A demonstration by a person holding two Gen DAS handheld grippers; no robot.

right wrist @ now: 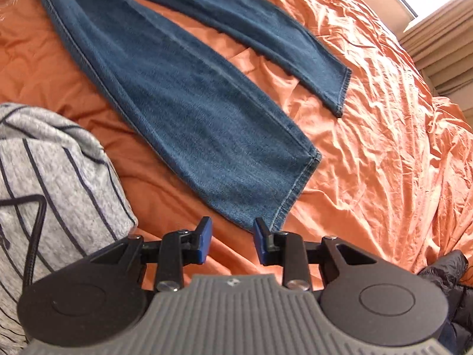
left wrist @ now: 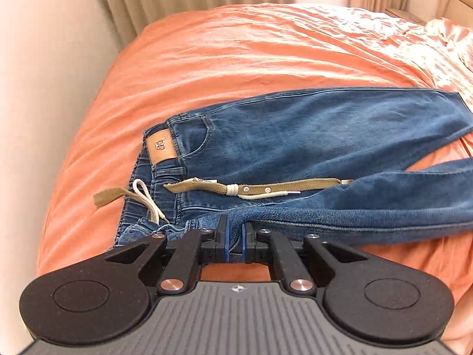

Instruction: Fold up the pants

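With the jeans (left wrist: 295,148) spread on the orange bed (left wrist: 236,59), our left gripper (left wrist: 235,230) clenches the waist edge while our right gripper (right wrist: 232,233), jaws apart, should bite squarely over the near hem (right wrist: 283,207).

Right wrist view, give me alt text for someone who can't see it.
The right gripper hangs open over the hem of a blue jeans leg, spread on an orange bedsheet. The other leg lies beyond, with grey striped cloth at left.
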